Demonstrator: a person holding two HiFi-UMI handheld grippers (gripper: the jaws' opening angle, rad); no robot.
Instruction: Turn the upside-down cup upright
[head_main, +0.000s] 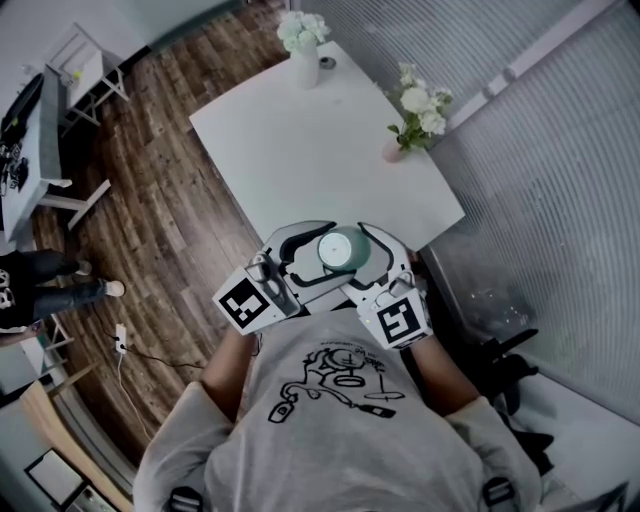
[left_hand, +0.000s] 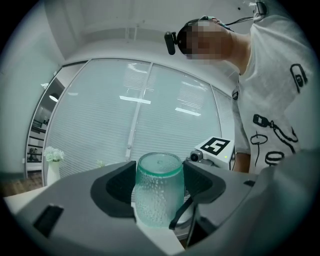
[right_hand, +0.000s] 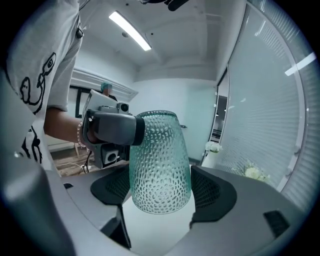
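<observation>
A green dimpled glass cup (head_main: 343, 250) is held in the air in front of the person's chest, over the near edge of the white table (head_main: 300, 150). In the left gripper view the cup (left_hand: 159, 190) stands with its closed base up, and my left gripper (left_hand: 159, 182) has a pad against each side of it. In the right gripper view the cup (right_hand: 160, 165) widens toward the camera. My right gripper (right_hand: 160, 187) presses its pads on the wide part. The left gripper's finger (right_hand: 115, 127) grips the cup higher up. Seen from the head, the left gripper (head_main: 328, 256) and right gripper (head_main: 360, 258) close in from opposite sides.
A white vase of flowers (head_main: 303, 50) and a small dark object (head_main: 327, 62) stand at the table's far corner. A pink vase of flowers (head_main: 415, 115) sits at its right edge. A ribbed glass wall (head_main: 540, 160) runs along the right; wood floor (head_main: 150, 200) and another person (head_main: 40, 280) are left.
</observation>
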